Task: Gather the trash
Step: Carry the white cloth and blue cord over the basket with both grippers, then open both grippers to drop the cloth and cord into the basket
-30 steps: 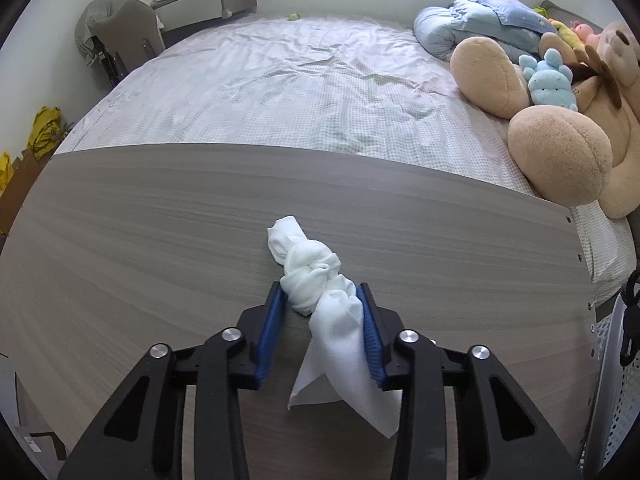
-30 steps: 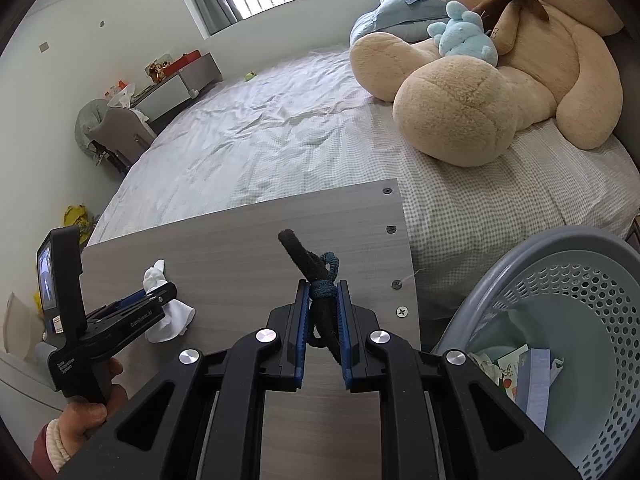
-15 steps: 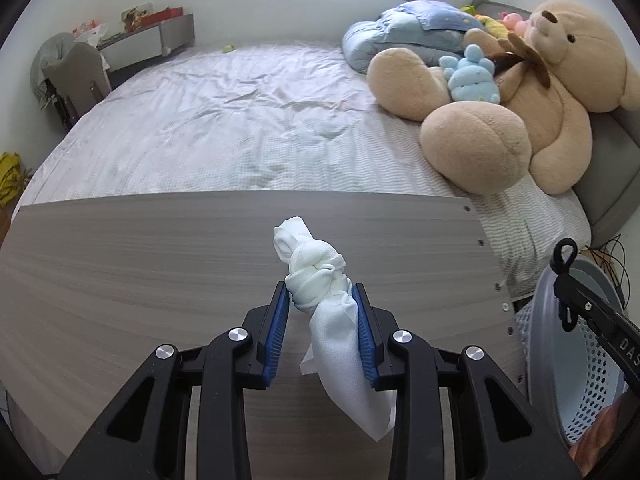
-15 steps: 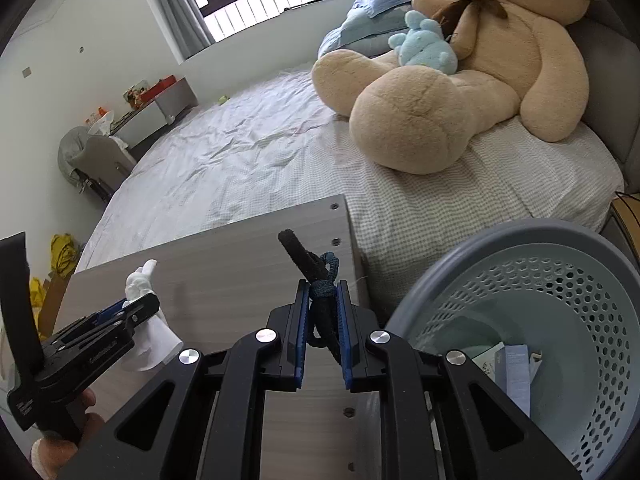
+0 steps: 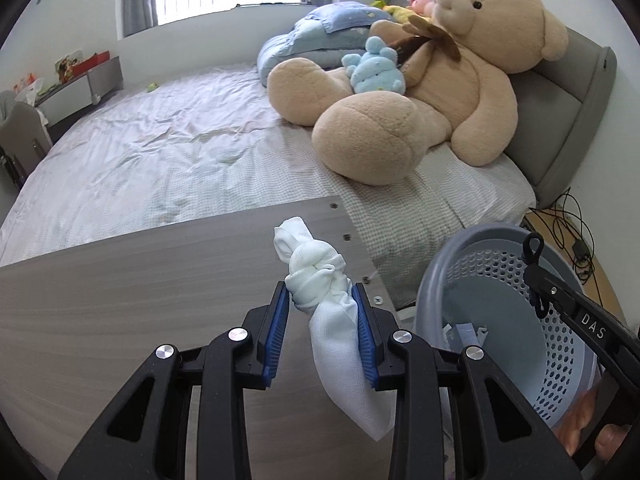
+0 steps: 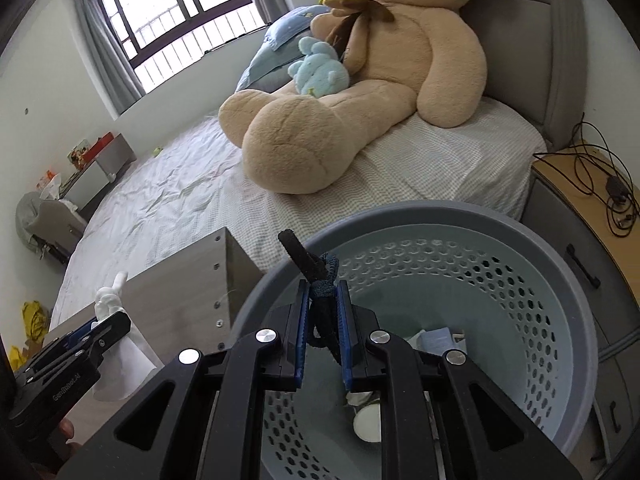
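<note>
A: While both grippers hang over the bedside area, note their loads. Left gripper (image 5: 322, 308) first.

B: Clamped on a knotted white cloth (image 5: 316, 276). Blue pads (image 5: 278, 320) press it from both sides; the knot sticks out past the fingertips, a loose tail drapes back between the fingers. It is held above the wooden tabletop (image 5: 140, 300), near the table's right edge.

A: Right gripper (image 6: 323, 300)?

B: Jaws closed tight on a dark knotted strip (image 6: 316, 276). One stiff black end pokes up and forward, and a blue-grey knot sits just at the fingertips. It is held over the basket's near rim.

A: Basket position?

B: Grey perforated basket (image 6: 540, 280), on the floor between the table's end and a wooden nightstand (image 6: 592, 200), beside the bed (image 6: 180, 208). Paper scraps (image 6: 438, 338) and a round white item (image 6: 368, 424) lie in its bottom.

A: Are the two loads apart?

B: Yes. In the right wrist view, the white cloth is at far left over the table, well away from the dark strip.

A: Surroundings?

B: Large tan teddy bear (image 5: 420, 92) on the bed with a small blue plush (image 5: 376, 68) against it. Cables (image 6: 608, 184) on the nightstand.
</note>
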The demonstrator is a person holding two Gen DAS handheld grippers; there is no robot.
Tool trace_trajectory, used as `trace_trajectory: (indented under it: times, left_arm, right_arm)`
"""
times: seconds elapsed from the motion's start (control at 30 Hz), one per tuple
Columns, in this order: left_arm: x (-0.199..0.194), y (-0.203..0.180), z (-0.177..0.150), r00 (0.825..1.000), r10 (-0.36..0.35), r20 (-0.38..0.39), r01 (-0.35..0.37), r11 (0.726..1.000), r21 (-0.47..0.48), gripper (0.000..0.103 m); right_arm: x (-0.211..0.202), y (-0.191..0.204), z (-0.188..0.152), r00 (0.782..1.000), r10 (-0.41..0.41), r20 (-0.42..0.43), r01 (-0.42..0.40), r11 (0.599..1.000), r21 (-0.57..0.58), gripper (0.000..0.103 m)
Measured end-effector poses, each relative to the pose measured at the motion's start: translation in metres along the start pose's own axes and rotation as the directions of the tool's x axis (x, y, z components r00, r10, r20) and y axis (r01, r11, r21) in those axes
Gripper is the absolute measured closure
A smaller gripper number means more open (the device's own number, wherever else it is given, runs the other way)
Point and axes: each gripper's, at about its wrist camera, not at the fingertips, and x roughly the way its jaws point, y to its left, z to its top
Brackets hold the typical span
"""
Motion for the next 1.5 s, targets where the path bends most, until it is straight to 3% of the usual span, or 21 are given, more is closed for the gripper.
trace_trajectory:
  times: [0.1,0.4,0.67,0.8,1.1,1.2,1.27,1.33,1.4,1.5]
  left_arm:
    - [0.005,-0.023,0.004,0.998,-0.056,-0.012,0.056,0.998,0.038,0.071]
    - [0.017,-0.076,0.004,0.991,-0.131,-0.03,0.134,0.981,0.142,0.071]
    - [0.022,-0.111,-0.004,0.986,-0.162,-0.039,0.166,0.957,0.239,0.071]
    - [0.027,-0.122,-0.01,0.989,-0.145,-0.042,0.151,0.948,0.281,0.071]
    - [0.031,-0.122,-0.011,0.988,-0.146,-0.052,0.155,0.948,0.277,0.07]
    - [0.03,-0.122,-0.01,0.987,-0.149,-0.054,0.158,0.949,0.272,0.066]
    - [0.03,-0.121,-0.01,0.987,-0.149,-0.055,0.158,0.949,0.273,0.063]
    - [0.03,-0.121,-0.01,0.989,-0.141,-0.052,0.15,0.95,0.272,0.051]
    - [0.028,-0.119,-0.01,0.99,-0.137,-0.039,0.143,0.954,0.264,0.039]
    - [0.027,-0.116,-0.008,0.99,-0.138,-0.038,0.143,0.957,0.254,0.038]
  right_arm:
    - [-0.007,-0.02,-0.003,1.0,-0.022,0.005,0.022,0.999,0.041,0.09]
    - [-0.029,-0.054,-0.018,0.995,-0.096,0.023,0.093,0.991,0.097,0.09]
    - [-0.036,-0.064,-0.026,0.988,-0.154,0.029,0.15,0.983,0.109,0.09]
    - [-0.033,-0.064,-0.027,0.983,-0.183,0.015,0.18,0.978,0.1,0.09]
    - [-0.025,-0.06,-0.03,0.967,-0.255,-0.004,0.254,0.965,0.056,0.09]
    - [-0.026,-0.061,-0.03,0.967,-0.256,-0.001,0.255,0.965,0.057,0.088]
    - [-0.028,-0.06,-0.03,0.968,-0.252,0.008,0.251,0.967,0.052,0.077]
    - [-0.03,-0.058,-0.03,0.966,-0.257,0.025,0.256,0.966,0.045,0.066]
    - [-0.031,-0.057,-0.03,0.964,-0.263,0.035,0.262,0.964,0.043,0.064]
    - [-0.03,-0.058,-0.03,0.963,-0.266,0.028,0.265,0.963,0.044,0.064]
